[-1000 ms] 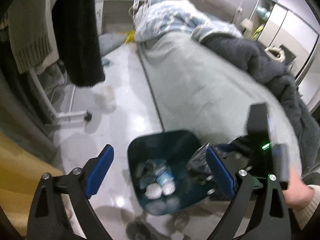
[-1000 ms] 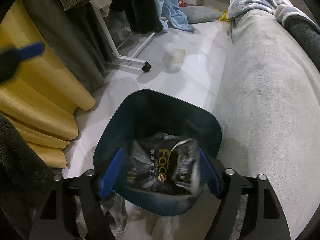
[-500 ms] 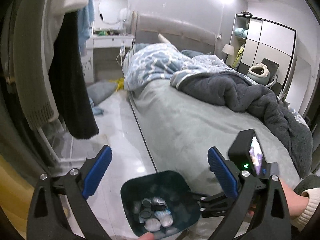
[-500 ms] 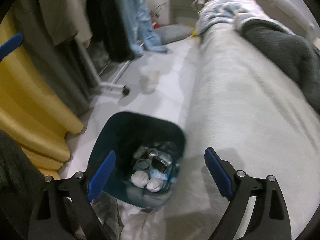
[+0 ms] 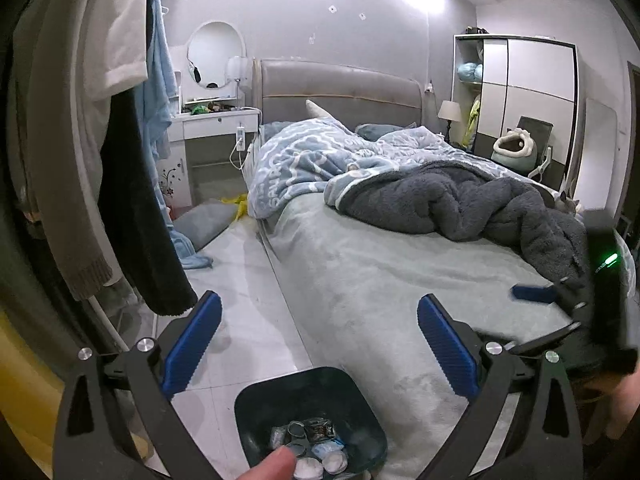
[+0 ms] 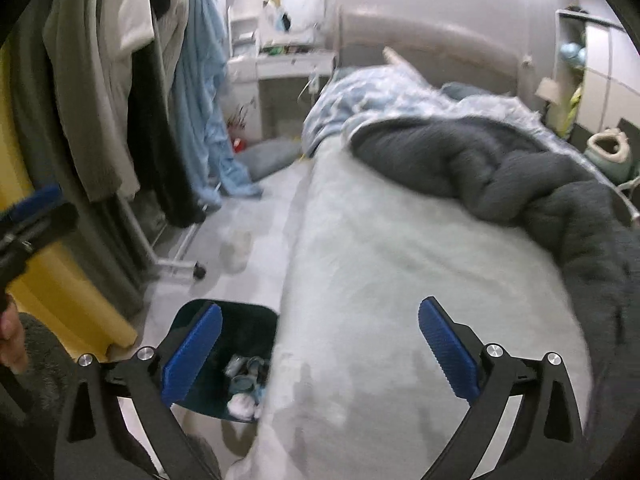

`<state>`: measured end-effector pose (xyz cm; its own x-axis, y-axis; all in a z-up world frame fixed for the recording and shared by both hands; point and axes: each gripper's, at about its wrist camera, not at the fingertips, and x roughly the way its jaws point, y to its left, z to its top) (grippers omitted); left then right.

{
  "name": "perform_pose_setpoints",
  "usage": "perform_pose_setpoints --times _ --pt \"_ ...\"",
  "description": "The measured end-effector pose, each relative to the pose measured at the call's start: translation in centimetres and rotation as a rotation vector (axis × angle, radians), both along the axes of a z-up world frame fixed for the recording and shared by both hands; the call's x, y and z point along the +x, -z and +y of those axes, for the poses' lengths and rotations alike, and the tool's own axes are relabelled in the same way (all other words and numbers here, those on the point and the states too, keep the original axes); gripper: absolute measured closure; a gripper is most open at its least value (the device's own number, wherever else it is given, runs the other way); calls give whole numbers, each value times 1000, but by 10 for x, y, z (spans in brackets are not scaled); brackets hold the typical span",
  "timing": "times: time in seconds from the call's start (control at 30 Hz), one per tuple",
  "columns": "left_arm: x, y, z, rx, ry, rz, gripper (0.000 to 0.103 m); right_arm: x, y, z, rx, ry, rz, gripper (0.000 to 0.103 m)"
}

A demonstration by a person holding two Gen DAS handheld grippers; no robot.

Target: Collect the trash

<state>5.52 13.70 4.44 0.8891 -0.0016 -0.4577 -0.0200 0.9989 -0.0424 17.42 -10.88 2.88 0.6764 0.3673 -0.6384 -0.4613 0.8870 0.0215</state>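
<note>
A dark teal trash bin [image 5: 308, 400] stands on the floor at the foot of the bed, with crumpled tissues, wrappers and a black packet [image 5: 316, 438] inside. It also shows in the right wrist view [image 6: 240, 320]. My left gripper [image 5: 319, 344] is open and empty, raised above the bin. My right gripper [image 6: 320, 348] is open and empty, raised above the bed's edge beside the bin. The right gripper's body shows at the right of the left wrist view [image 5: 600, 300].
A bed [image 5: 380, 280] with a grey sheet, a dark grey blanket [image 5: 460, 204] and a blue quilt fills the right. A clothes rack [image 6: 120, 100] with hanging clothes stands left. A plastic cup [image 6: 236, 250] sits on the floor. A yellow curtain [image 6: 60, 280] hangs left.
My right gripper opened and dropped the black packet into the bin. Both grippers then rose and tilted up, away from the bin.
</note>
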Motion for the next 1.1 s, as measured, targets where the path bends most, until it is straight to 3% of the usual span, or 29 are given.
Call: perform_pose_setpoints --times 0.17,0.33,0.7,0.87,1.1 --pt "-17 0 -7 -4 -45 -5 3 -34 -17 -33 3 47 -81 3" --pt "-34 -4 -19 10 -43 -15 3 -74 -14 -52 37 80 -129 3" --pt "-55 7 -35 6 -13 -40 3 -109 -7 -132 111 233 -184 3" --pt "-57 11 -38 9 0 -42 3 -115 5 -138 104 260 -182 3" --pt "-57 23 -40 22 6 -15 3 -111 8 -119 120 201 -188 3"
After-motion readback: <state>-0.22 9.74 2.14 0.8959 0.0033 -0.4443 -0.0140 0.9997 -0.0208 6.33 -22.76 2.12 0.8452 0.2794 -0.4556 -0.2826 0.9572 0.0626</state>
